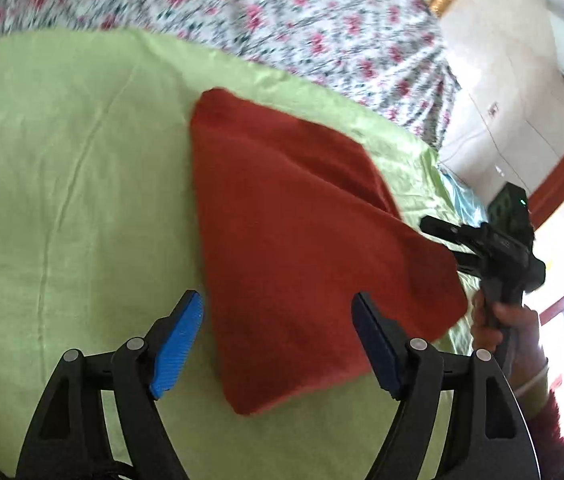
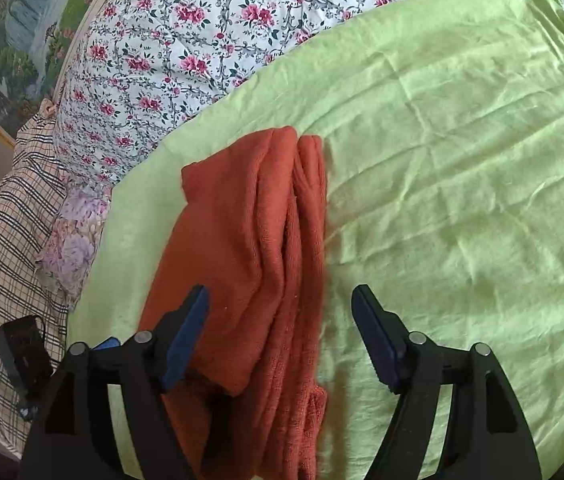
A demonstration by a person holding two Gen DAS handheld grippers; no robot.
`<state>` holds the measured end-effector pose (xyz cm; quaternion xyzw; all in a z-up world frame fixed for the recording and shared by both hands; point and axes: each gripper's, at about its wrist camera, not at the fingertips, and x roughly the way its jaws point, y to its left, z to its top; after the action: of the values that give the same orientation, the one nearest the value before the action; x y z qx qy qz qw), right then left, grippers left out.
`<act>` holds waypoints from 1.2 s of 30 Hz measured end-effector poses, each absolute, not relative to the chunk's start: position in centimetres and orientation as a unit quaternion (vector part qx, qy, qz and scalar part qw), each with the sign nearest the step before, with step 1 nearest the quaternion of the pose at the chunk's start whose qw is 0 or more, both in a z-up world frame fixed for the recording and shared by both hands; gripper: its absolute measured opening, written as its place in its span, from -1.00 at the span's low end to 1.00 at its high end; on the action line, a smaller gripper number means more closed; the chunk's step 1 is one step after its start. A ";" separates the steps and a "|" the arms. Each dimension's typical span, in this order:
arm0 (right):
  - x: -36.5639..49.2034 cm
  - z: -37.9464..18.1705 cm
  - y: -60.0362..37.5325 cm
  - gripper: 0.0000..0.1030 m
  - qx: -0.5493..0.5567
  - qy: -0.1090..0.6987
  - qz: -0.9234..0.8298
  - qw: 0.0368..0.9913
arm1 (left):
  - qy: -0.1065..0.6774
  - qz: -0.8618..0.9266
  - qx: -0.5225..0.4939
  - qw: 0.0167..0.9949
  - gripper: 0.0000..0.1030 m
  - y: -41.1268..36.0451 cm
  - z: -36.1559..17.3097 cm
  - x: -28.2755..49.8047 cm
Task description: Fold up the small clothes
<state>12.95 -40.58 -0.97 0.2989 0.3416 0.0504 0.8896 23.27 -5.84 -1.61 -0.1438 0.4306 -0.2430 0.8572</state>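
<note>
- A floral quilt [image 2: 186, 52] is seen across the far side of the bed, with a checked cloth [image 2: 6, 216] at its left edge in the right wrist view.
- A light green sheet [image 1: 62, 184] is spread in front of the quilt and serves as the working surface; it is creased.
- A rust-red garment [image 1: 294, 240] is laid folded on the green sheet, its layered edges shown stacked lengthwise in the right wrist view [image 2: 266, 264].
- The left gripper [image 1: 278, 344] is held over the near corner of the garment with its jaws spread wide; the blue pads [image 1: 178, 348] are not pressed on the fabric, so nothing is grasped.
- The right gripper [image 2: 282, 340] is likewise released, its jaws standing apart above the near end of the garment, with the cloth lying below and between them but not pinched.
- In the left wrist view, the right gripper [image 1: 454, 244] is seen at the garment's far right edge, carried by a hand [image 1: 498, 324].
- A small dark device [image 2: 22, 356] is seen on the checked cloth.
</note>
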 end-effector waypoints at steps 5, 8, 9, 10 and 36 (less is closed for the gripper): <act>14.2 -2.1 -40.2 0.47 0.302 0.360 0.059 0.881 | 0.475 -0.247 -0.185 0.824 0.53 -5.7 -4.7 27.6; 15.4 -3.0 -39.9 0.47 0.301 0.369 0.069 0.877 | 0.499 -0.274 -0.212 0.794 0.51 -6.5 -6.6 30.4; 15.8 -3.3 -39.8 0.47 0.300 0.371 0.074 0.876 | 0.493 -0.279 -0.211 0.796 0.46 -6.9 -6.6 31.0; 16.3 -3.5 -39.6 0.47 0.299 0.372 0.079 0.876 | 0.490 -0.284 -0.206 0.798 0.16 -7.4 -6.6 31.3; 16.6 -5.4 -19.5 -0.47 0.247 0.397 0.213 0.858 | 0.433 -0.149 -0.152 0.876 -0.40 9.5 -2.5 13.5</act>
<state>16.63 -19.46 -5.40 0.2473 0.3971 0.2130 0.8578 13.53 9.52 -2.49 -0.1525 0.4333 -0.1490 0.8756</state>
